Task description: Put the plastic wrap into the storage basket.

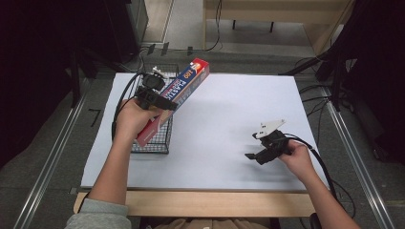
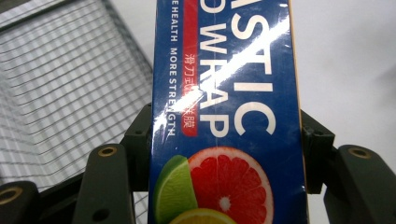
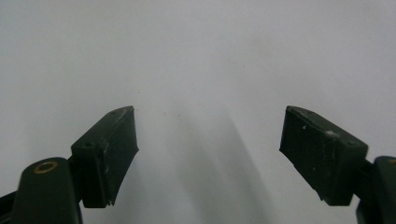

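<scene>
A long blue and red plastic wrap box (image 1: 179, 93) is held tilted over the wire basket (image 1: 161, 138) at the left of the white sheet. My left gripper (image 1: 160, 101) is shut on it near its middle. In the left gripper view the box (image 2: 224, 116) stands between the two black jaws, its printed face with citrus slices towards the camera, and the basket (image 2: 65, 88) lies to its left. My right gripper (image 1: 252, 151) hovers low over the sheet at the right, open. In the right gripper view its fingertips (image 3: 116, 144) stand wide apart with nothing between them.
A white sheet (image 1: 224, 114) covers the table, and a wooden edge (image 1: 200, 202) runs along the near side. Cables (image 1: 329, 176) trail from the right gripper. Dark equipment and cords stand on the floor beyond the table.
</scene>
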Demonstrator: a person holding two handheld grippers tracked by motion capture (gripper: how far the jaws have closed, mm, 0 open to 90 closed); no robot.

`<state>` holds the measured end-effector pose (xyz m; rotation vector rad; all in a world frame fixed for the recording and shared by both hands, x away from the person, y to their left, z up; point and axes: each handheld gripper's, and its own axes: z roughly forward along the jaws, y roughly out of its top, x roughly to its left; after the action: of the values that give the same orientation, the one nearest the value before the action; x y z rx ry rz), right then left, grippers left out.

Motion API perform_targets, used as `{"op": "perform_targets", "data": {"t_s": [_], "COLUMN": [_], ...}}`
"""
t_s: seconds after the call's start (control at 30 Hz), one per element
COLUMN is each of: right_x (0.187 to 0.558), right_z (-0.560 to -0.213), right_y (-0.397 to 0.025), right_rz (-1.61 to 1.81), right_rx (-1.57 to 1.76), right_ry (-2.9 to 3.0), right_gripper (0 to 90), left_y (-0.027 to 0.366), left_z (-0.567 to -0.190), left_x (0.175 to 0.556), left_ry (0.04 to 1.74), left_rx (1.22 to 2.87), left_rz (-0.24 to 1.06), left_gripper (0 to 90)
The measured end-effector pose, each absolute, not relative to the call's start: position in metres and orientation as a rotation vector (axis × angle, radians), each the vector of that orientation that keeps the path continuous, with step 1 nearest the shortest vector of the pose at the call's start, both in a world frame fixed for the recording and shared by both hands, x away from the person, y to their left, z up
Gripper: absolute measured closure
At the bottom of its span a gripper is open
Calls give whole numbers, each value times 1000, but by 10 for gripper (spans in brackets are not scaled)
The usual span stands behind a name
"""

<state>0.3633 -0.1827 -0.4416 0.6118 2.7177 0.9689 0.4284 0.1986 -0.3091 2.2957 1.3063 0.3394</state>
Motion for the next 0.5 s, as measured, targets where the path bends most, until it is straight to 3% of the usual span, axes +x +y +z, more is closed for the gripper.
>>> {"op": "perform_targets", "data": {"t_s": [0.5], "right_x": [363], "right_z": [-441], "right_y": [-183], "right_rz": [969], "right_rx": [612], "right_ry": [2718], "right_gripper": [194], "left_y": [214], "left_z": [-318], "left_x": [451], "left_ry": [1474], "left_rx": [2186], "left_rz": [373], "left_gripper": [403]}}
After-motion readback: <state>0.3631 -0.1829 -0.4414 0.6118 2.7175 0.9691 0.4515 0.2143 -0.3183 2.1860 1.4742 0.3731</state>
